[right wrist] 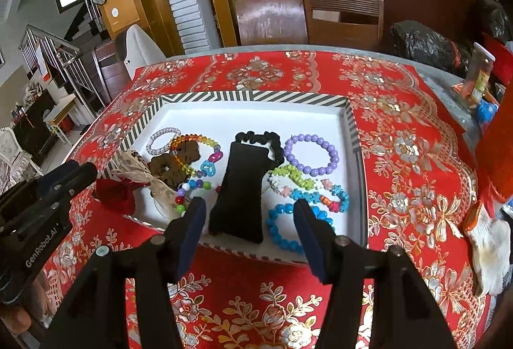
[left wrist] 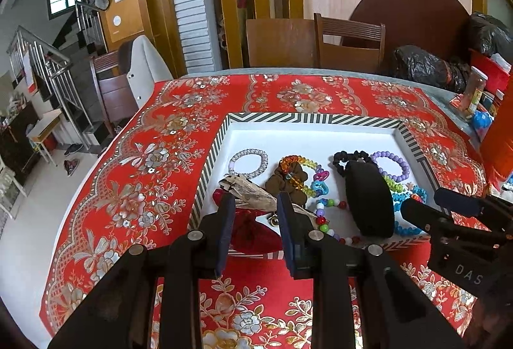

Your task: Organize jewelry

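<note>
A: Left wrist view. Left gripper (left wrist: 253, 208) hangs over the tray's (left wrist: 288, 119) near left corner, fingers apart, holding nothing. Under it: a red pouch (left wrist: 253, 233) and a pale gauze bag (left wrist: 253, 193). Bracelets (left wrist: 298, 171) lie jumbled in the tray beside a black cushion (left wrist: 368, 198). "DAS" shows on the other tool.

B: Right wrist view. Right gripper (right wrist: 250, 220) is spread wide and empty, above the cushion's near end and a blue bracelet (right wrist: 282, 227). "GenRobot.AI" reads on the left tool.

A: Step?

B: Can't settle it. Jewelry's all in the tray, loose; that fits sorting underway or pieces just gathered.
</note>
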Tool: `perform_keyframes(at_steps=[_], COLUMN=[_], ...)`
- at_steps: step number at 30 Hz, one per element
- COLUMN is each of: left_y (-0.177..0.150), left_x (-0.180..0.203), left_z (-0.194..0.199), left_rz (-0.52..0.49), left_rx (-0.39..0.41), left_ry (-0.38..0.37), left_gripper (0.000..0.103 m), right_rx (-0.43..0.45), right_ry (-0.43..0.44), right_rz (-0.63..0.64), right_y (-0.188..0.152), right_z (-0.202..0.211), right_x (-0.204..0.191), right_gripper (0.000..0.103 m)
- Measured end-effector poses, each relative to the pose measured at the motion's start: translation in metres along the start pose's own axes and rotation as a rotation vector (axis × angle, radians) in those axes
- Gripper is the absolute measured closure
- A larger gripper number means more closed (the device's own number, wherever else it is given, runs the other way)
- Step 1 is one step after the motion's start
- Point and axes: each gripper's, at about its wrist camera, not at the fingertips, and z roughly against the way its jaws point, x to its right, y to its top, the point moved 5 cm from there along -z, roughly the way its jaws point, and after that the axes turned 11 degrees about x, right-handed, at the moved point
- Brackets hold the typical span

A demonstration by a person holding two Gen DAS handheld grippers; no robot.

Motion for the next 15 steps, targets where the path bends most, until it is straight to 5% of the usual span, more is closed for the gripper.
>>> perform_keyframes(at_steps=[15], left_y=[-0.0023], left_x=[0.0043], left_z=[0.0012], left_rz=[0.0], left_rx=[-0.005], left_ry=[0.001], left_gripper=[0.071], right_rx=[-0.013], right_ry=[0.006], right_rz=[0.003], right_y=[-0.0022], right_z=[-0.0008], right_x=[0.0], right_gripper=[0.043])
